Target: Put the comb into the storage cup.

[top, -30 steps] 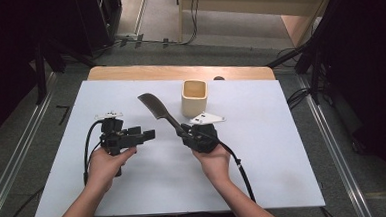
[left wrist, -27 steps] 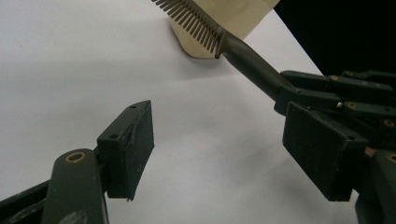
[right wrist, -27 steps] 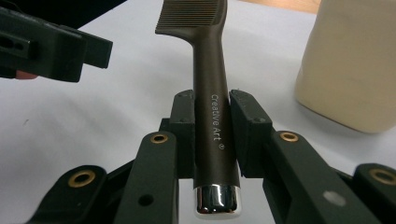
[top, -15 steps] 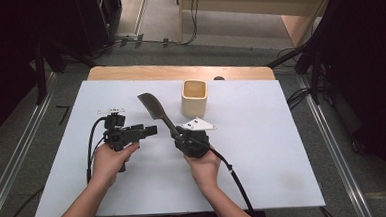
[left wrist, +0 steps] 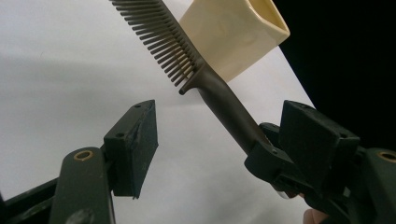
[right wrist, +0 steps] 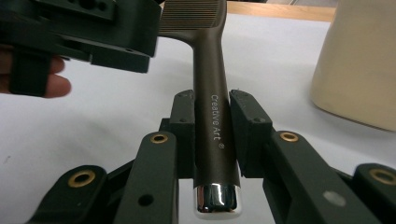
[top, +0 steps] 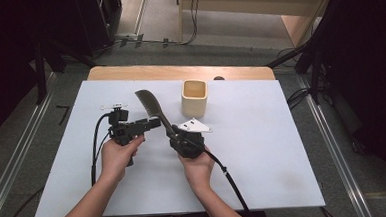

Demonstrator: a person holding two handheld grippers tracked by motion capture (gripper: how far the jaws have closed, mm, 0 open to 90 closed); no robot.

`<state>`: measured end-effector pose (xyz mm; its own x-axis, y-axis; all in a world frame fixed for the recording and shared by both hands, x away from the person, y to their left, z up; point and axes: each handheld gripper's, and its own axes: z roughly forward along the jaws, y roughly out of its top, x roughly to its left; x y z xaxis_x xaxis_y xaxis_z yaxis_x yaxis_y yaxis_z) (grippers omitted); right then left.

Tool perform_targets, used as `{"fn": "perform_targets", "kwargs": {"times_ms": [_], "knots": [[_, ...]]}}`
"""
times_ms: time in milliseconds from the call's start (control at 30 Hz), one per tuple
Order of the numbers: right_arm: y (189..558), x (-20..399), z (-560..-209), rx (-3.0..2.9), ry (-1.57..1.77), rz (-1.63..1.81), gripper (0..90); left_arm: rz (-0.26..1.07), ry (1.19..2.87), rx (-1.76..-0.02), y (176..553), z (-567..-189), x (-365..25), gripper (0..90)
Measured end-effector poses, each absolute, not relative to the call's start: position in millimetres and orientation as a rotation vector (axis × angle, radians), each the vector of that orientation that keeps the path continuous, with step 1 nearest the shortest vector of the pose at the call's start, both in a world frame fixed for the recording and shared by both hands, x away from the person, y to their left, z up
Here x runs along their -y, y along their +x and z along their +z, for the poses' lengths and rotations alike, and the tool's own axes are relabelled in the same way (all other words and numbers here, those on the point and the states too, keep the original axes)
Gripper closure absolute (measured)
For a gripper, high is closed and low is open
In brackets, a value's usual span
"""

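Note:
A dark brown comb (top: 151,106) with a chrome-capped handle (right wrist: 212,130) is clamped in my right gripper (top: 173,135), which is shut on the handle (right wrist: 212,105); the teeth point up and away to the left. My left gripper (top: 153,124) sits just left of the comb and points right at its handle. In the left gripper view its jaws (left wrist: 219,140) stand apart with the comb handle (left wrist: 224,112) crossing the gap, untouched. These jaws have just been closing a little. A cream square cup (top: 194,97) stands upright behind the comb.
The white tabletop (top: 273,149) lies on a wooden table whose far edge (top: 129,72) shows. Black cables (top: 95,153) trail from both grippers toward the person. Metal rails (top: 13,163) run along the floor on both sides.
My right hand has carried the comb a little left and nearer the person, closer to the left gripper. The left gripper's jaws now reach the comb's handle.

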<state>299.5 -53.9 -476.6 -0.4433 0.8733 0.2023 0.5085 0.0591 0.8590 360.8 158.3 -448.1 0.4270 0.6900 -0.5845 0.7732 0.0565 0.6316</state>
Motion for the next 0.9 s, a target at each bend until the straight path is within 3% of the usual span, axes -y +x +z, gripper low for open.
{"fn": "perform_targets", "kwargs": {"times_ms": [667, 900], "knots": [[299.8, 46.2, -476.4, -1.935, 1.407, 1.424, 70.3, -0.135, 1.608, -1.335, 372.0, -452.3, -145.5, 32.6], [299.1, 45.0, -476.0, -1.92, 1.408, 1.442, 70.3, -0.136, 1.611, -1.354, 372.8, -452.4, -141.7, 40.1]]}}
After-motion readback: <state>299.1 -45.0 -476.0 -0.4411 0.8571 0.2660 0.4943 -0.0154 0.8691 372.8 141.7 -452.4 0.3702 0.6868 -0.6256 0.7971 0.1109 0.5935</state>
